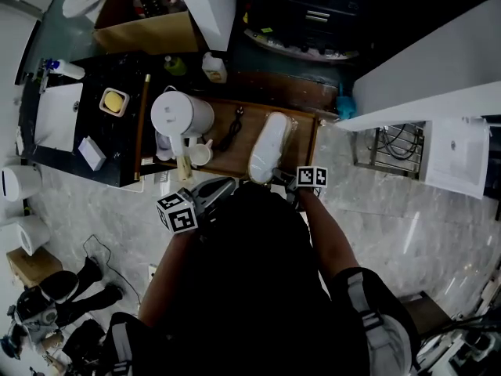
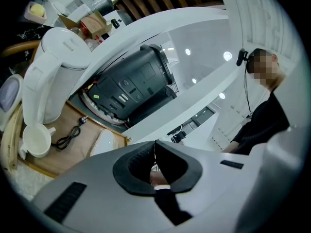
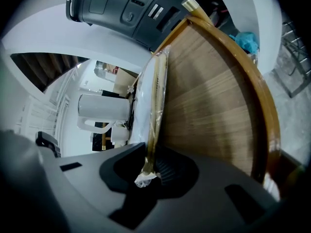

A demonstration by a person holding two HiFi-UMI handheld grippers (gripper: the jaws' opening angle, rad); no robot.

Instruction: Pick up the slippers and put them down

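A pair of white slippers (image 1: 268,147) wrapped in clear plastic lies on the wooden tray (image 1: 307,117), at its right side. My right gripper (image 1: 286,180) is at the packet's near end. In the right gripper view the slippers (image 3: 146,96) stand edge-on, and the right gripper (image 3: 150,165) is shut on their thin wrapped end. My left gripper (image 1: 223,188) hovers at the tray's near edge, left of the slippers, shut with nothing between its jaws. The left gripper (image 2: 155,147) shows its tips meeting, with the slippers (image 2: 104,141) below and to the left of them.
A white kettle (image 1: 180,114), a white cup (image 1: 200,155) and a black cable (image 1: 232,131) share the tray's left half. A black appliance (image 2: 131,86) stands beyond the tray. A dark counter (image 1: 70,131) with small items lies to the left. A person in dark clothes (image 2: 265,123) stands at the right.
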